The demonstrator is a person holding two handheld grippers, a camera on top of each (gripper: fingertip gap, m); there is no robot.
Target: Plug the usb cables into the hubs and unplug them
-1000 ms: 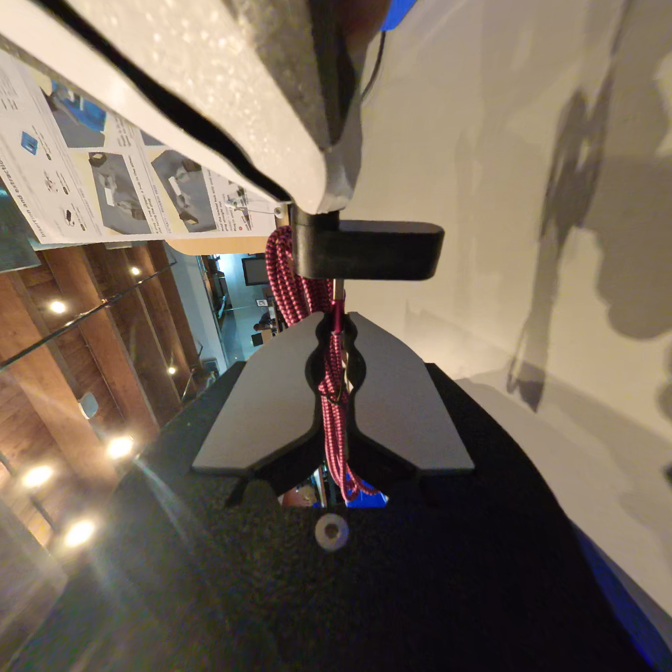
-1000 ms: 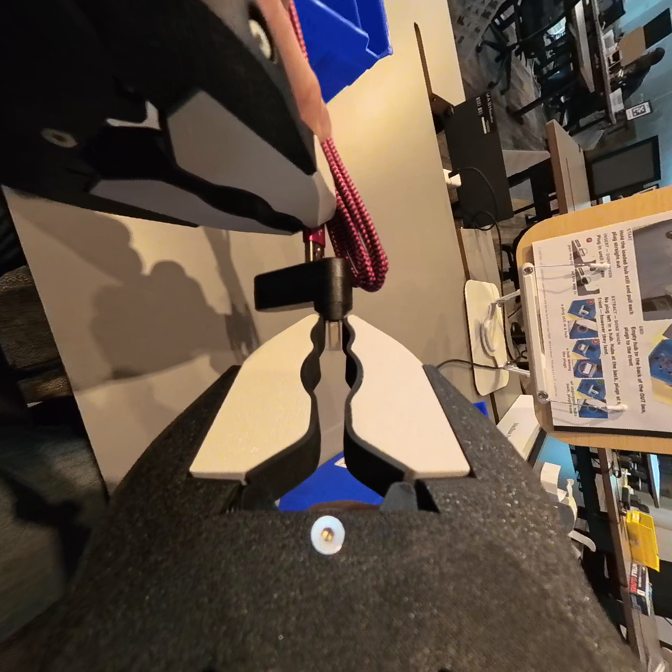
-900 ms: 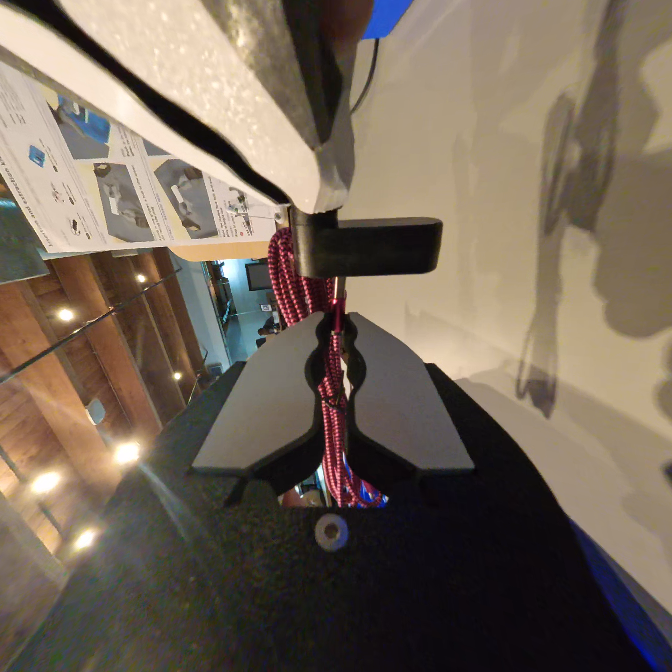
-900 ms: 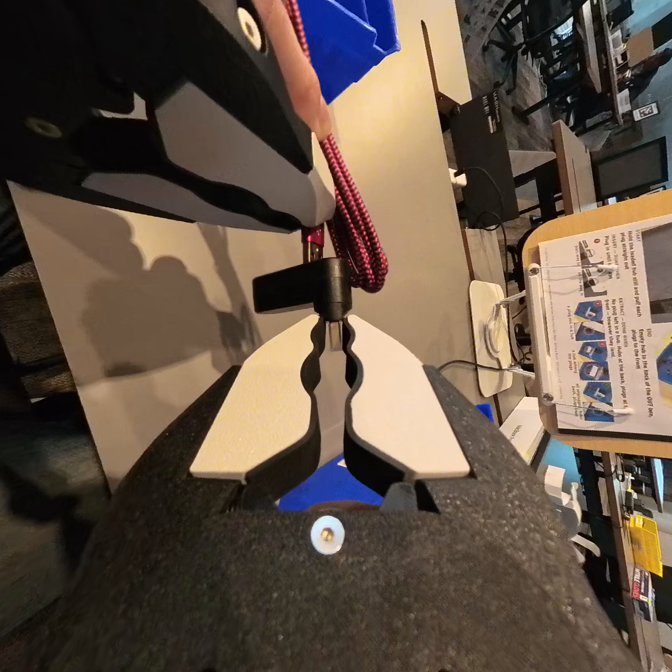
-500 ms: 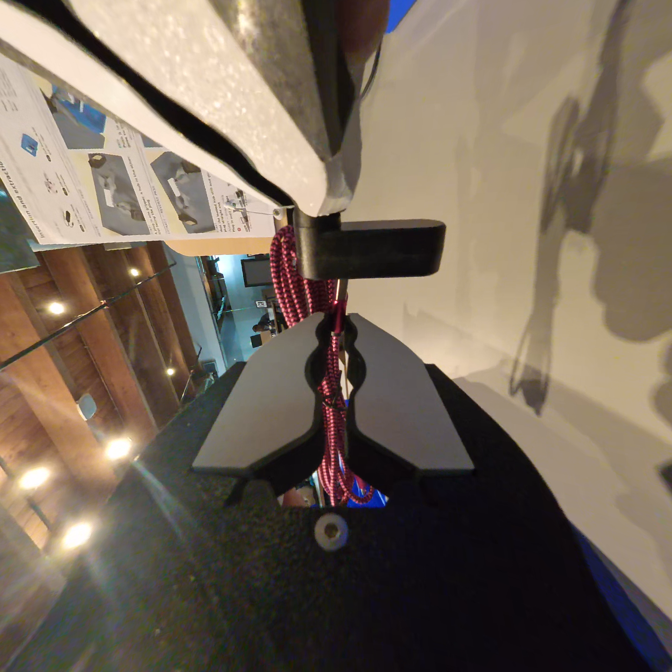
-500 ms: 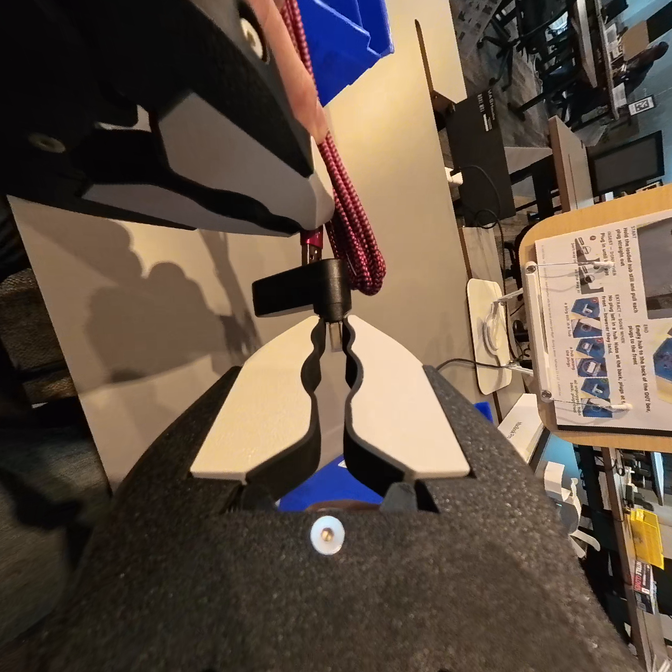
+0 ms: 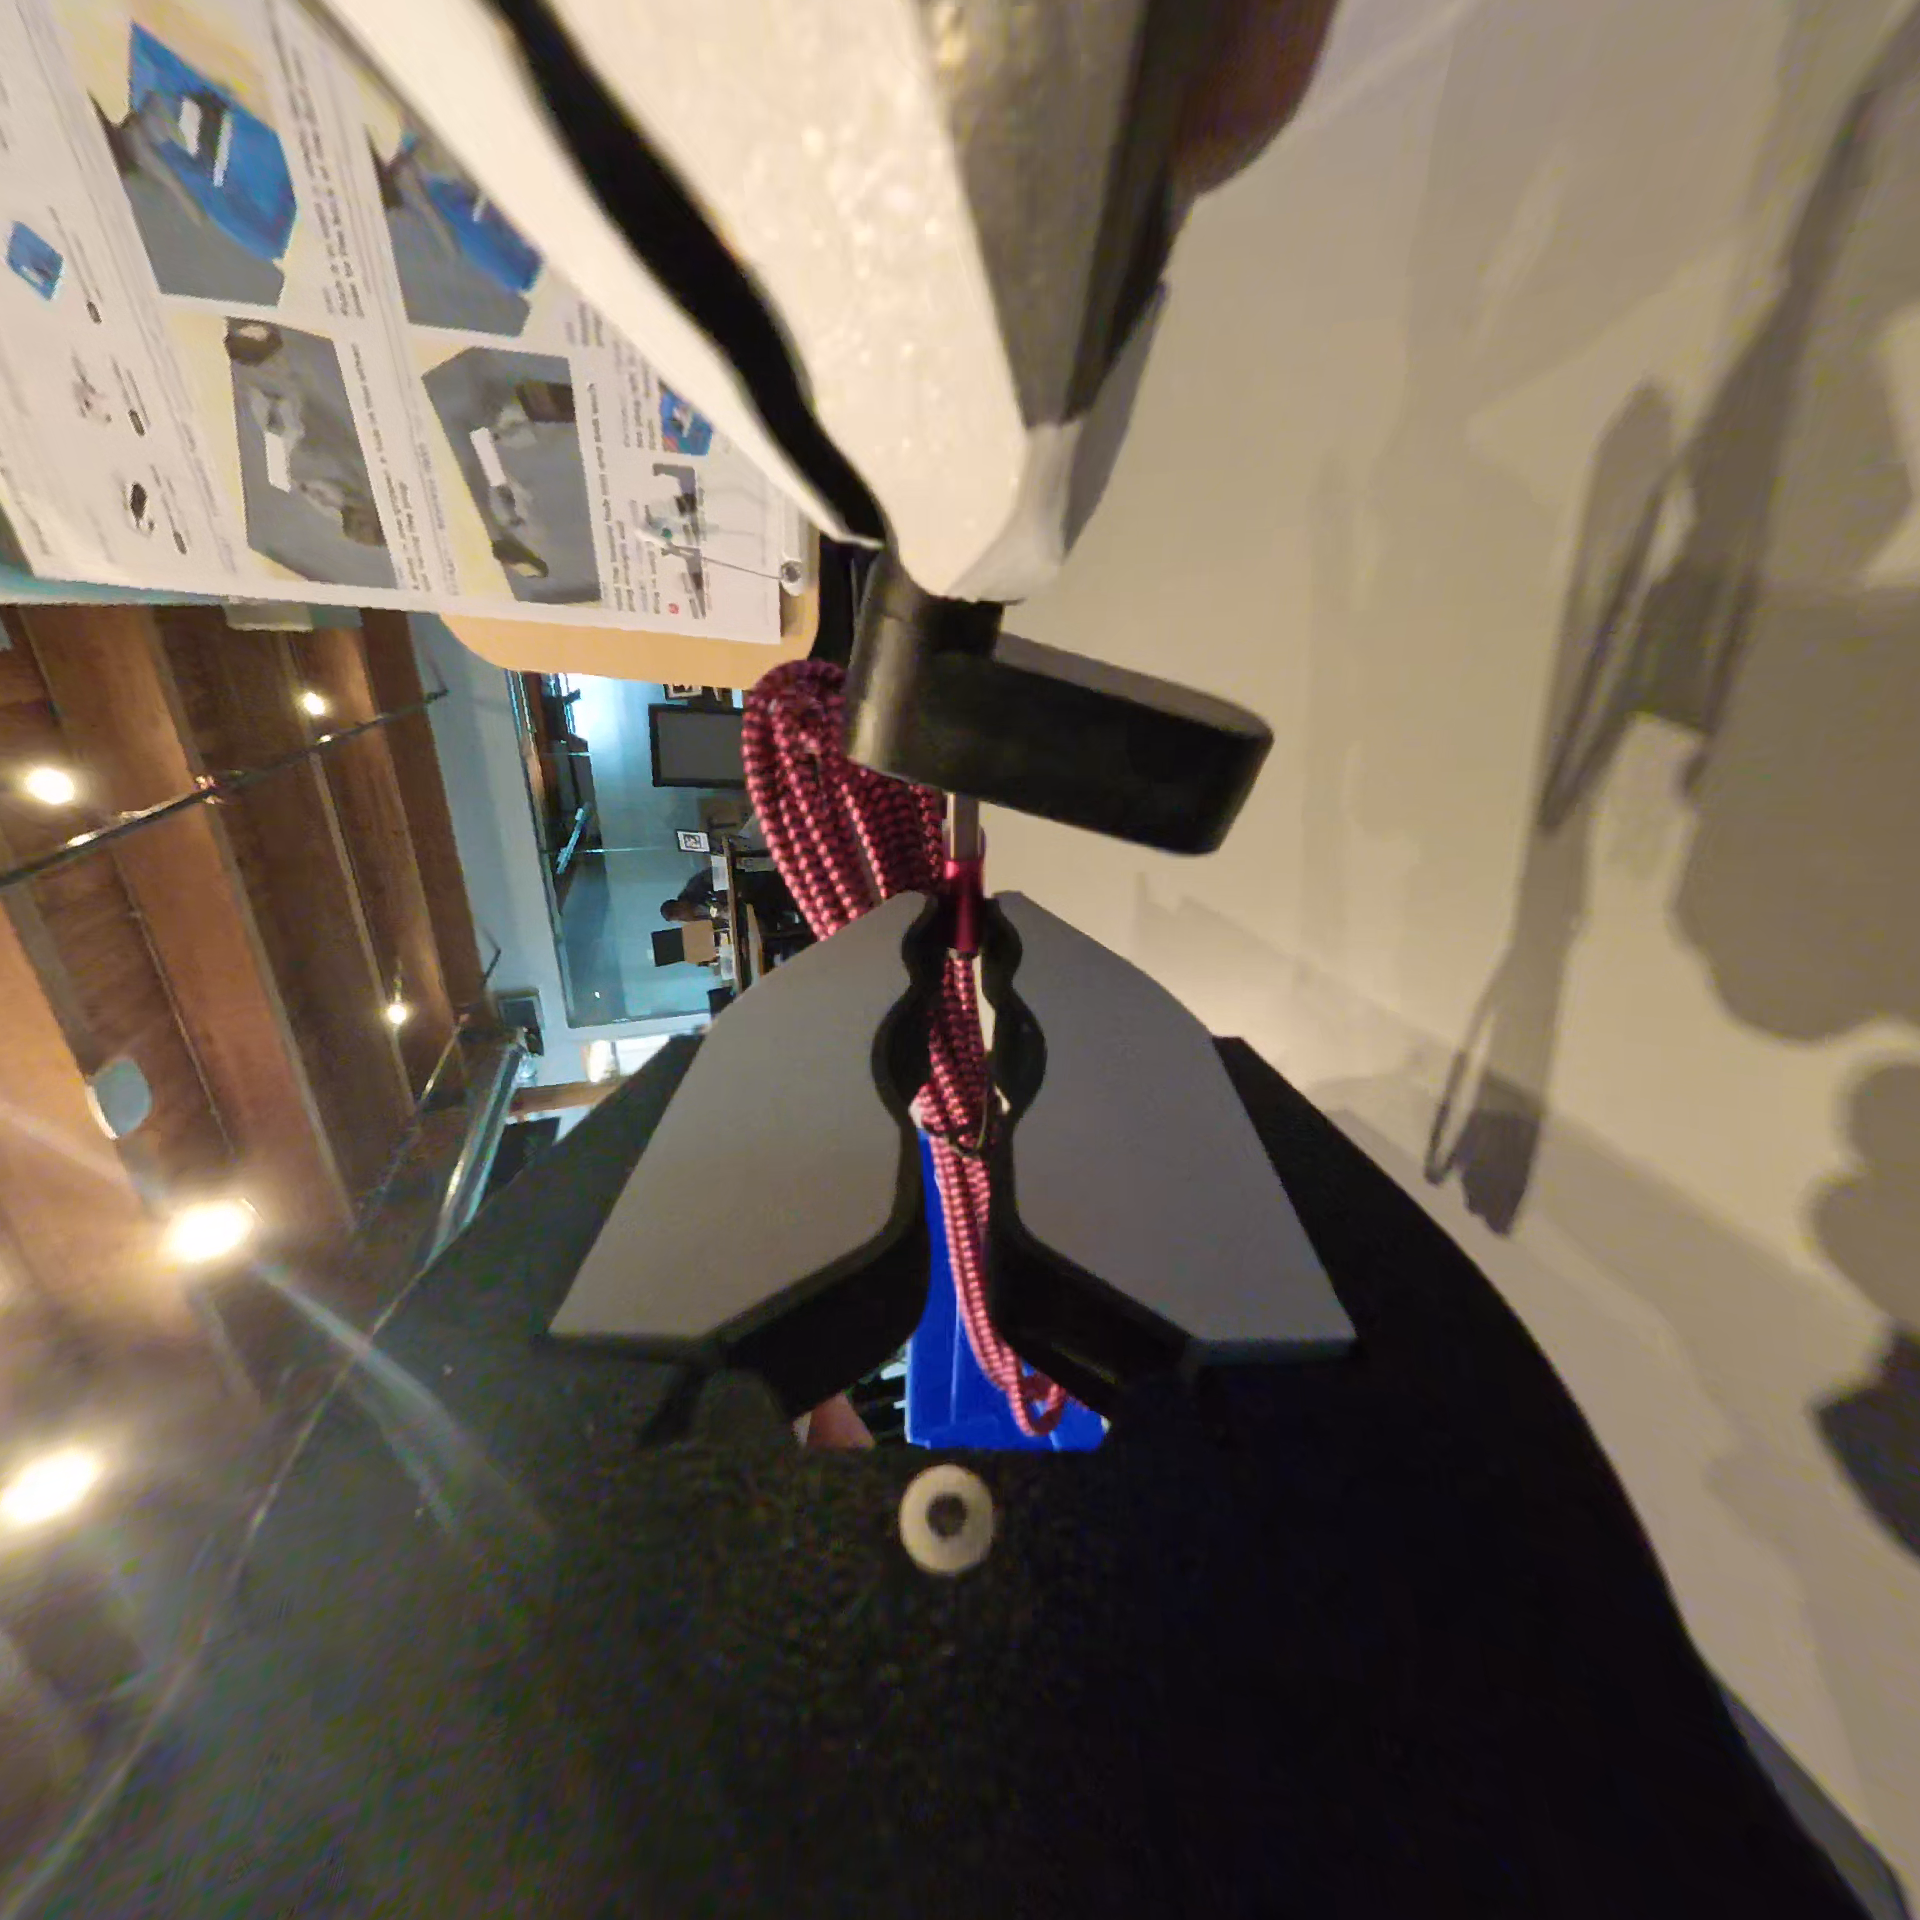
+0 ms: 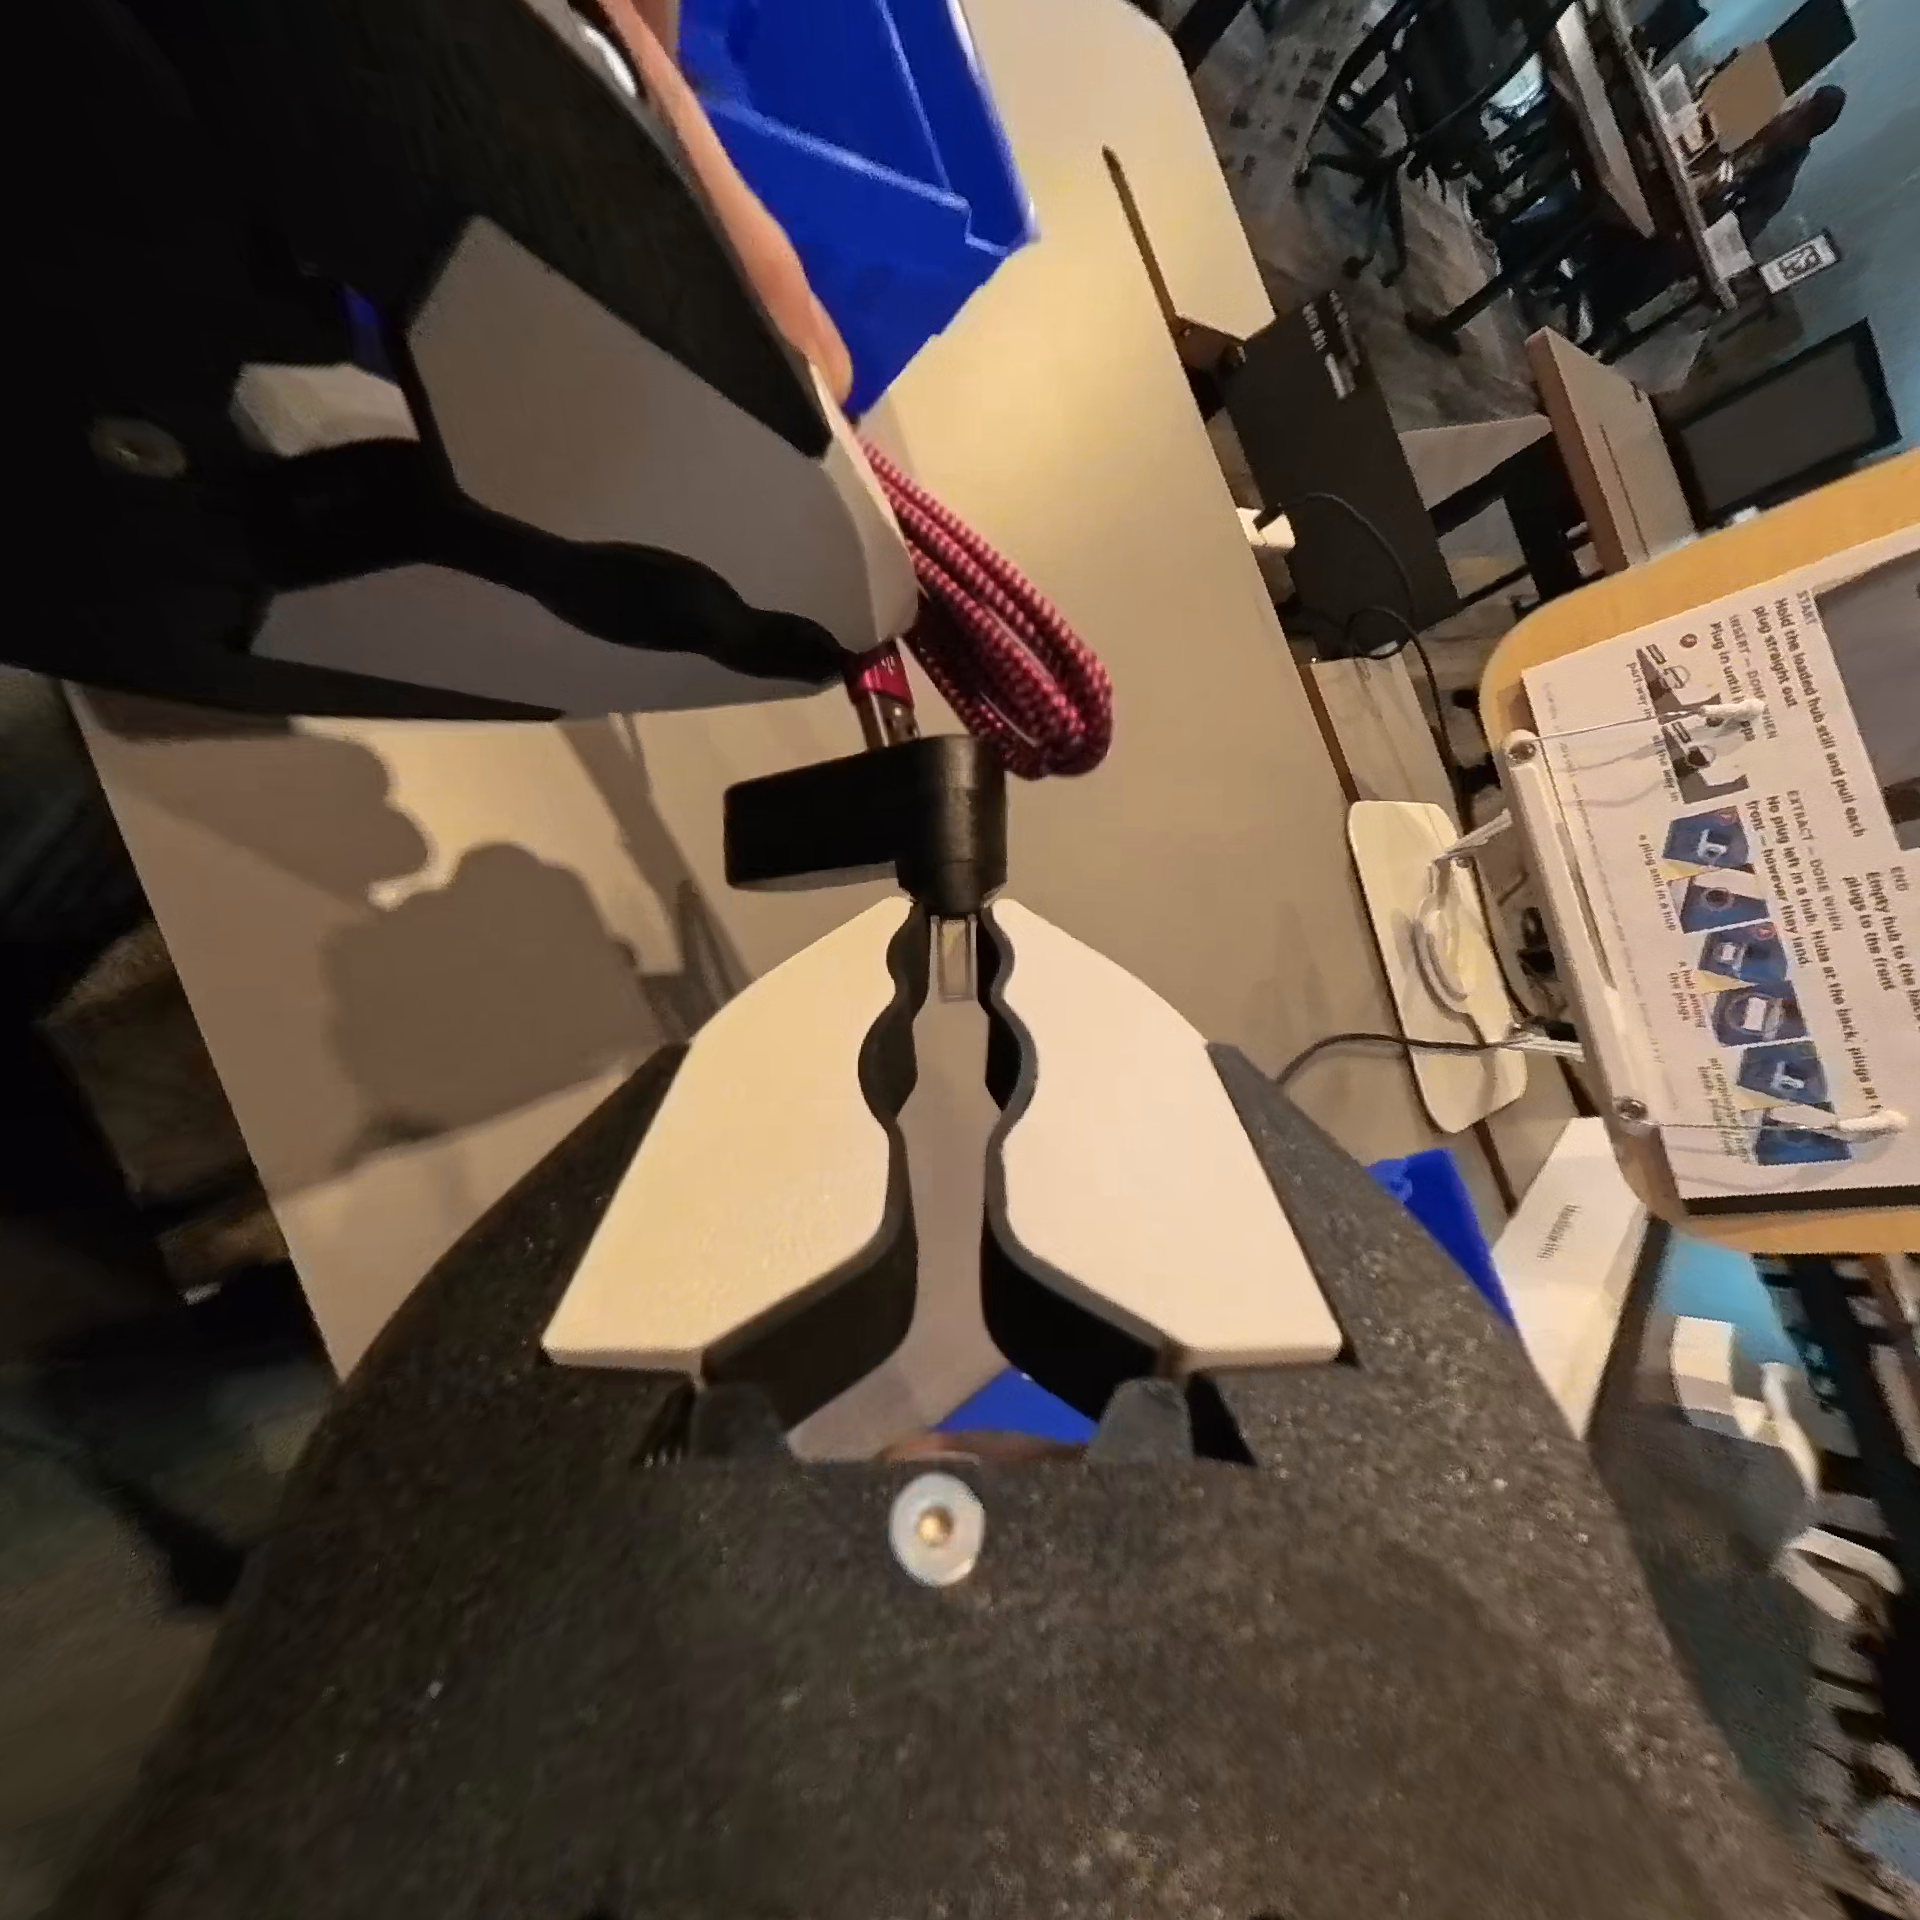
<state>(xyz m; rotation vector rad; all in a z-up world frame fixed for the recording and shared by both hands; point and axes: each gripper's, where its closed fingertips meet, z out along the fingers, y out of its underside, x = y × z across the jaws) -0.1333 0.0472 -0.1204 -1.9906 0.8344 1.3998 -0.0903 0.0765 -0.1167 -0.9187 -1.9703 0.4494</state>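
Note:
A small black USB hub [image 7: 1049, 748] hangs in the air between my two grippers. My left gripper [image 7: 961, 909] is shut on the magenta plug [image 7: 964, 914] of a red braided cable [image 7: 831, 821]. The plug's metal tip sits in the hub. The cable loops beside the hub and runs back between my fingers. My right gripper [image 8: 954, 920] is shut on the hub's [image 8: 873, 831] own short connector. In the right wrist view the left gripper [image 8: 873, 634] comes in from the upper left, with the plug [image 8: 883, 691] and the cable loop [image 8: 1008, 665].
A pale table top [image 8: 1091, 468] lies behind the hub. A blue bin [image 8: 862, 135] stands on it at the far end. An instruction sheet on a wooden board [image 8: 1766, 883] stands to the right, also in the left wrist view [image 7: 364, 416]. Desks and monitors lie beyond. There is about 6 centimetres between the tips of the two grippers.
Both grippers have tilted and shifted a little together, still holding the hub and plug. The hub now looks slightly slanted. The plug stays in the hub.

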